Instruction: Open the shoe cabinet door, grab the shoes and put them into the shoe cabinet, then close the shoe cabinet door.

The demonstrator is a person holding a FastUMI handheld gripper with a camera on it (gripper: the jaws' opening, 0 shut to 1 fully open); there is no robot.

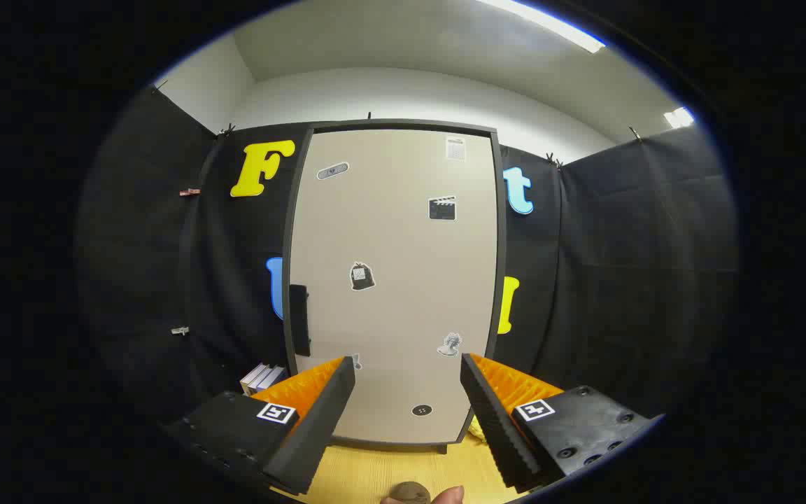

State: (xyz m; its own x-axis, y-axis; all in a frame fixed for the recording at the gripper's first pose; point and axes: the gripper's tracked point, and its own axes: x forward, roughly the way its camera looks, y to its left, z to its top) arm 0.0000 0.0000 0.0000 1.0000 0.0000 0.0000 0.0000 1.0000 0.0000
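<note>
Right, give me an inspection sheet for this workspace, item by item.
Surface: light wooden floor in front of the cabinet.
Job's things: shoe cabinet upright, its door shut, a dark handle on the door's edge; a rounded brownish object partly seen below the fingers, cannot tell what it is.
Clutter: a stack of books beside the cabinet; stickers on the door.
Grippers: gripper open, fingers spread in front of the door, touching nothing.
Cables: nothing seen.
Surroundings: black cloth booth walls, white ceiling with strip lights.
</note>
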